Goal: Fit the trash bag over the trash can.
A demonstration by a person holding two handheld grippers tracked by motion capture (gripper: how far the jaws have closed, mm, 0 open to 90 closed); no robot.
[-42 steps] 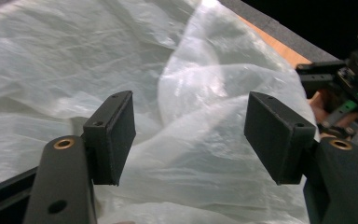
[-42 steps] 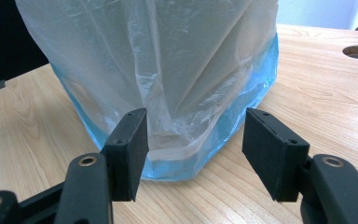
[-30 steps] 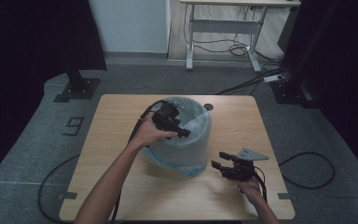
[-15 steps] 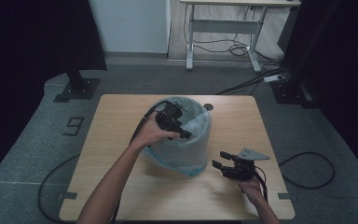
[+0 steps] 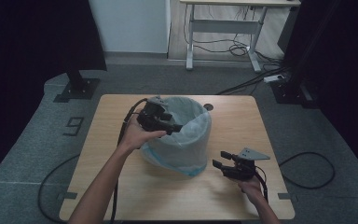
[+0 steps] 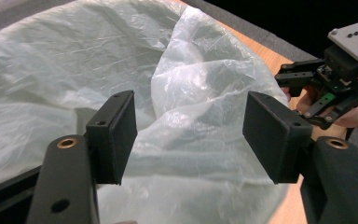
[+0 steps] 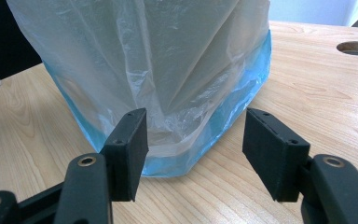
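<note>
We see a blue bin (image 5: 179, 156) lined with a translucent plastic bag (image 5: 186, 121) standing near the centre of the high view, on the wooden bench (image 5: 261, 121). The bag's film hangs over the rim and down most of the bin's outside; a blue band shows at the base in the right tool view.

The left tool (image 5: 176, 128) sits at the bin's upper left rim in the high view, carried by the left hand (image 5: 137, 135). In its own view the jaws stand apart, with crumpled bag film lying beyond and between them; the pads do not press on it, so we read nothing gripped.

The right tool (image 5: 219, 160) is held just above the bench in the lower right of the high view, just beside the bin's base, pointing at it. Its jaws stand open and hold nothing; the bin's lower wall shows past them, not touching.

A round hole (image 5: 208, 107) in the bench lies behind the bin.
</note>
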